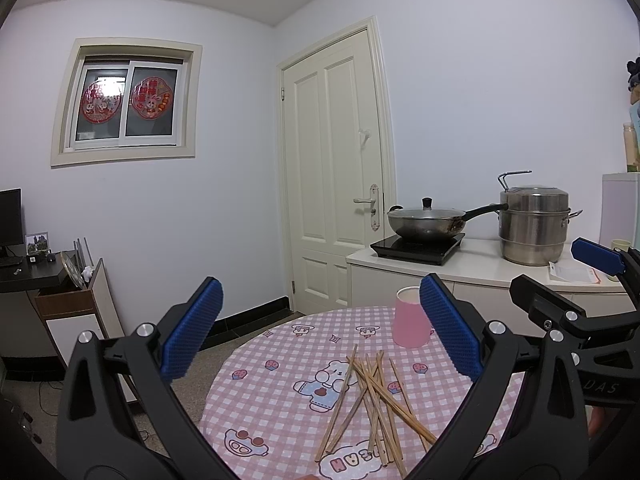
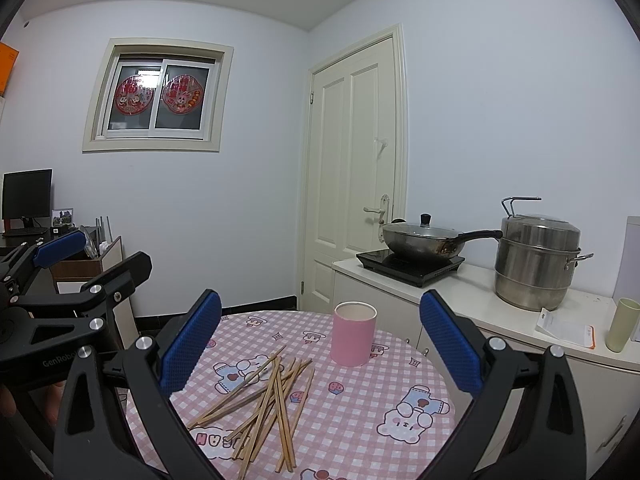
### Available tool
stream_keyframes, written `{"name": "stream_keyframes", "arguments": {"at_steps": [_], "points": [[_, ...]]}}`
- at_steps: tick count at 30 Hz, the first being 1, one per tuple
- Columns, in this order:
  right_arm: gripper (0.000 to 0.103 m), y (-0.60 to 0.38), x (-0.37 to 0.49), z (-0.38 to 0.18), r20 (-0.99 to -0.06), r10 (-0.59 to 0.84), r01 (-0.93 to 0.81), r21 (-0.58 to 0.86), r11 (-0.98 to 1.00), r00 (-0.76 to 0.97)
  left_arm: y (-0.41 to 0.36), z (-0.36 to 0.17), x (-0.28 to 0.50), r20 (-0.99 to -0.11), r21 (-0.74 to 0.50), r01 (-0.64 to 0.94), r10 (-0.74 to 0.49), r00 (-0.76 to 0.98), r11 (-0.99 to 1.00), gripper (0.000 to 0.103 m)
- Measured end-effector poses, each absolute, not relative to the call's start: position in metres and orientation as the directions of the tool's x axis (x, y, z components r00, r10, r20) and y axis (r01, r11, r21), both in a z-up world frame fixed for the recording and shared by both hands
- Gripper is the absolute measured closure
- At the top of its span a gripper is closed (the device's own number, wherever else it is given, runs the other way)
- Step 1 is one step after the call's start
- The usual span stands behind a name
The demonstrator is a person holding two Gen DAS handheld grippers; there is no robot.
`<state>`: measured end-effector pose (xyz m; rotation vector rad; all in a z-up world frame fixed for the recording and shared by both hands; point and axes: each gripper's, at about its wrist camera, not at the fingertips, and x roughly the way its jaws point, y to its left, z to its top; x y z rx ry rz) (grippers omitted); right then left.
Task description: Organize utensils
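Observation:
Several wooden chopsticks point(image 1: 372, 396) lie in a loose crossed pile on the round table with a pink checked cloth point(image 1: 272, 400). A pink cup point(image 1: 410, 318) stands upright just beyond them. In the right wrist view the chopsticks point(image 2: 268, 396) and the cup point(image 2: 354, 334) show on the same cloth point(image 2: 360, 408). My left gripper point(image 1: 320, 328) is open and empty, above the table's near side. My right gripper point(image 2: 320, 334) is open and empty too, and it shows at the right of the left wrist view point(image 1: 560, 280).
A white counter point(image 2: 472, 300) stands behind the table at the right with an induction hob, a lidded wok point(image 2: 424, 240), a steel steamer pot point(image 2: 536, 264), a green cup point(image 2: 622, 324) and a paper. A door is behind; a desk with a monitor point(image 2: 28, 196) stands left.

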<state>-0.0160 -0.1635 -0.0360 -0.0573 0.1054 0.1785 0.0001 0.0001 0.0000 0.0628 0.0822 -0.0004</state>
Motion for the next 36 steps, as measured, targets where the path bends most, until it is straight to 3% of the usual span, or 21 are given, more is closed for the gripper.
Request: {"name": "stream_keyframes", "arguments": {"at_steps": [36], "points": [[0.007, -0.161, -0.022, -0.033, -0.103, 0.177, -0.183, -0.047, 0.982, 0.979, 0.006, 0.001, -0.006, -0.072, 0.064, 0.000, 0.005, 0.997, 0.998, 0.006]]}}
